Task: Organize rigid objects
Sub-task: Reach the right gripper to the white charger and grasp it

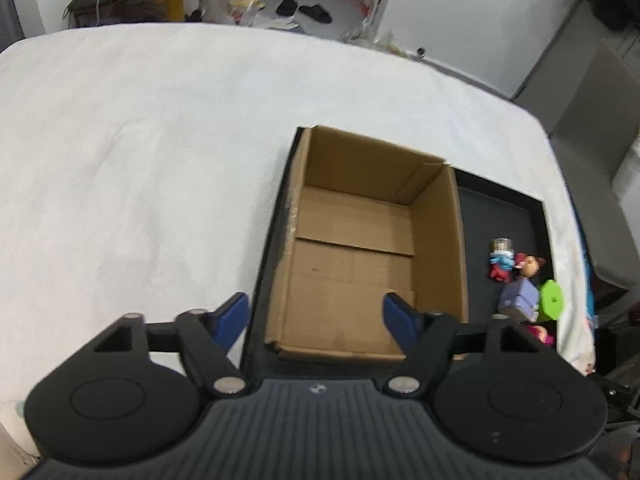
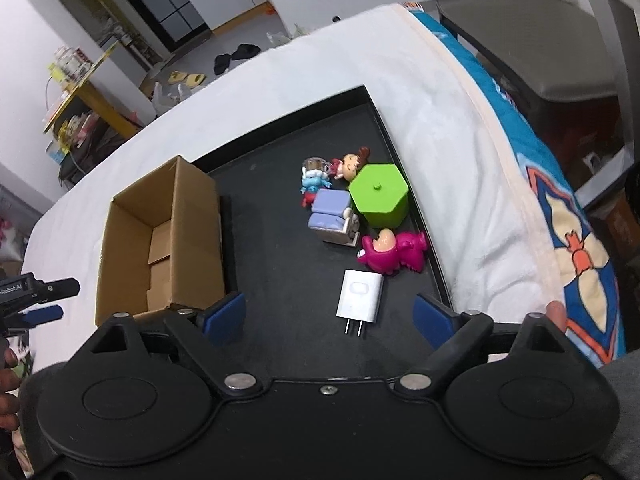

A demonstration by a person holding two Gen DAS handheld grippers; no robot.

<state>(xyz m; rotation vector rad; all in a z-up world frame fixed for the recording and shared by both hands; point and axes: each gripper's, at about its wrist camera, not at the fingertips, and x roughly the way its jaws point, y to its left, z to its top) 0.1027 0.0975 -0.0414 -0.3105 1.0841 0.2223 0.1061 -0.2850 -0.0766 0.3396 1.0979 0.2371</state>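
Note:
An open, empty cardboard box (image 1: pixel 360 248) (image 2: pixel 160 240) stands in the left part of a black tray (image 1: pixel 500 216) (image 2: pixel 280 128). To its right on the tray lie a green hexagonal container (image 2: pixel 378 194), a lilac toy (image 2: pixel 330 216), a pink dinosaur figure (image 2: pixel 394 254), a red-and-blue figure (image 2: pixel 314 180), a brown-haired figure (image 2: pixel 350 164) and a white plug charger (image 2: pixel 360 294). My left gripper (image 1: pixel 315 308) hangs open above the box's near left corner. My right gripper (image 2: pixel 329 308) hangs open over the tray, and the charger lies just ahead between its fingers, untouched.
The tray lies on a white cloth (image 1: pixel 140 140) covering the table. A blue patterned cloth (image 2: pixel 560 220) hangs over the right edge, with a grey chair (image 2: pixel 520 20) beyond it. A person's fingers show at the left edge of the right wrist view.

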